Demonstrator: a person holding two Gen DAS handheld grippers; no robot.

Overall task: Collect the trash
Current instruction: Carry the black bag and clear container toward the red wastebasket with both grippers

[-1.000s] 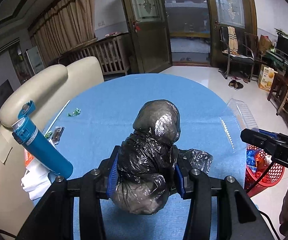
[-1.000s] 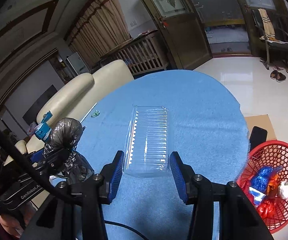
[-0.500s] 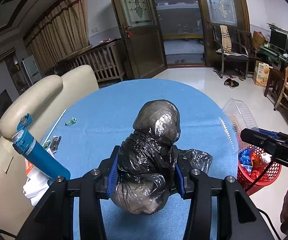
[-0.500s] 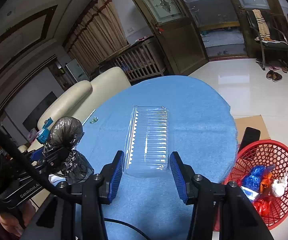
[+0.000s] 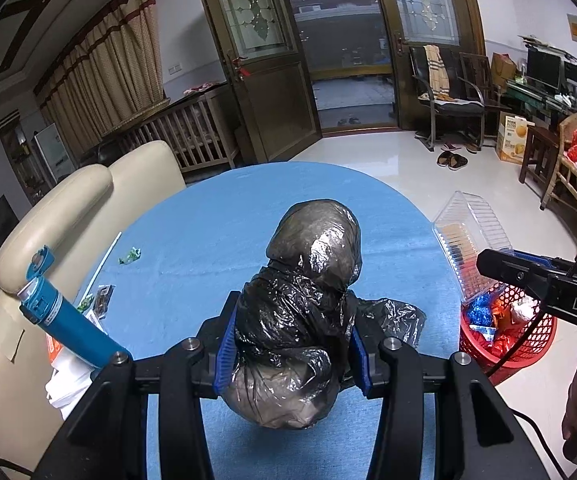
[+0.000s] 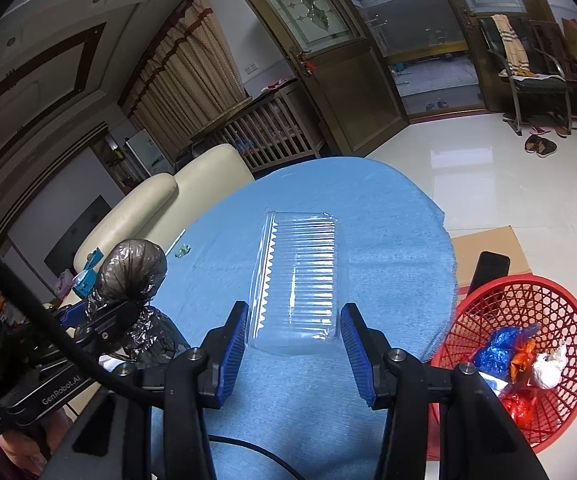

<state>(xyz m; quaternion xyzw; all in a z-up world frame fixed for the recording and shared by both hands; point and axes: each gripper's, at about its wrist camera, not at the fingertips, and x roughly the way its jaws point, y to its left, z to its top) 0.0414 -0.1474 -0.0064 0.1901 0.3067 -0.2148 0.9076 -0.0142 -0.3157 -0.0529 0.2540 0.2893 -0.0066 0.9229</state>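
Clear ribbed plastic tray [image 6: 298, 280] is between my right hand-held gripper [image 6: 294, 354] pads, long axis running straight away from me along the fingers; in the left wrist view its far end tips up off the surface [image 5: 216, 216], out over the right edge, so I read it as clamped and carried, though pad contact on the clear walls is hard to see. Red mesh basket [image 6: 528, 320] sits on the floor to the right of that gripper and below the surface edge, already with blue, orange and white wrappers inside. So the tray goes right and down, I judge; right hand is the nearer one. Lengthwise the tray looks close to the basket's mouth in span, so dropping it end-first seems safer.

Black plastic trash bag [image 5: 304, 308], knotted lump, stands upright and squeezed between left hand-held gripper [image 5: 290, 356] pads; basket lies farther right from it, past the right gripper.

Leftovers on the surface: green wrapper [image 5: 129, 256], dark packet [image 5: 104, 298], far left, nearer the left hand
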